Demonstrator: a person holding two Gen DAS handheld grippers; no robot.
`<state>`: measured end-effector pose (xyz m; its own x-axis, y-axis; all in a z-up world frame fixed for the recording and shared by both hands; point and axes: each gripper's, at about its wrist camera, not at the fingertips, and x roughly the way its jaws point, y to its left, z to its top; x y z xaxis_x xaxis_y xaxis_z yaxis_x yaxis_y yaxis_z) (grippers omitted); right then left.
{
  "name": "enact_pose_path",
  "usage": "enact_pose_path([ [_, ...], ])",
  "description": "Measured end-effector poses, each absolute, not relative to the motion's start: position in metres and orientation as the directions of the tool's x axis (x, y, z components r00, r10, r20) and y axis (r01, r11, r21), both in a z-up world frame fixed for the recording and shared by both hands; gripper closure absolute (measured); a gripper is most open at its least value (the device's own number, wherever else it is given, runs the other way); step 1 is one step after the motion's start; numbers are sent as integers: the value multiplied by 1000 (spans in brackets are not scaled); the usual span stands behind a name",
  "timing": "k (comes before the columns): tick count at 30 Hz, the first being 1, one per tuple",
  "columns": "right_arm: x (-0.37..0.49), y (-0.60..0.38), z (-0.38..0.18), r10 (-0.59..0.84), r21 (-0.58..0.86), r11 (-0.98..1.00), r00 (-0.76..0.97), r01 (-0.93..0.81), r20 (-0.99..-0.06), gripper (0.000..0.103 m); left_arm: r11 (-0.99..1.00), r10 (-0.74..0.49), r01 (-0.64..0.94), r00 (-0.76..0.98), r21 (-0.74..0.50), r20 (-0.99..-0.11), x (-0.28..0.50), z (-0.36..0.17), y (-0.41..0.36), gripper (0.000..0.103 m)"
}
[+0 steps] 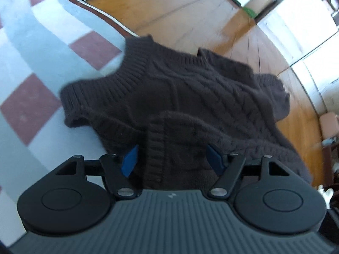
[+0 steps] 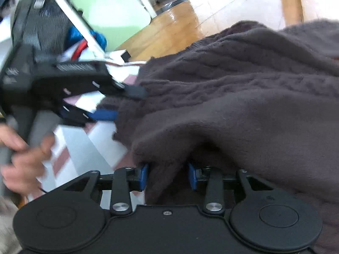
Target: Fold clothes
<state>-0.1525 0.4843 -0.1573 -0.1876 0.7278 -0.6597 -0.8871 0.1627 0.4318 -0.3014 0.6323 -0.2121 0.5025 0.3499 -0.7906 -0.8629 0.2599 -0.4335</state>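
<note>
A dark brown cable-knit sweater [image 1: 190, 93] hangs lifted above a checked blue, white and red cloth [image 1: 31, 67]. My left gripper [image 1: 172, 158] is shut on a ribbed fold of the sweater between its blue pads. My right gripper [image 2: 169, 174] is shut on another bunched part of the sweater [image 2: 243, 97]. In the right wrist view the left gripper [image 2: 125, 103] shows at the left, held by a hand [image 2: 23, 158], its fingers clamped on the sweater's edge.
A wooden floor [image 1: 190, 10] lies beyond the cloth's edge. White furniture [image 1: 296, 31] stands at the far right. A dark bag [image 2: 42, 21], blue items and a white pole [image 2: 72, 14] are at the left in the right wrist view.
</note>
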Motion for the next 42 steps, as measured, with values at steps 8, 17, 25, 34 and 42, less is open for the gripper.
enact_pose_path([
  [8, -207, 457, -121, 767, 216, -127, -234, -968, -598, 86, 209, 548, -927, 376, -312, -748, -337, -171, 605, 96],
  [17, -256, 431, -149, 661, 47, -222, -186, -974, -727, 76, 69, 413, -965, 260, -255, -873, -365, -204, 601, 85],
  [25, -147, 336, -116, 592, 114, 163, 4, -980, -806, 73, 100, 439, -978, 211, -185, -874, -355, -184, 583, 76],
  [34, -14, 139, -127, 501, 335, 795, 237, -505, -832, 56, 274, 477, -931, 350, -242, -806, -300, -149, 549, 75],
  [42, 20, 74, -164, 584, 560, 810, 307, -172, -751, 34, 273, 388, -947, 268, -168, -882, -257, -186, 521, 63],
])
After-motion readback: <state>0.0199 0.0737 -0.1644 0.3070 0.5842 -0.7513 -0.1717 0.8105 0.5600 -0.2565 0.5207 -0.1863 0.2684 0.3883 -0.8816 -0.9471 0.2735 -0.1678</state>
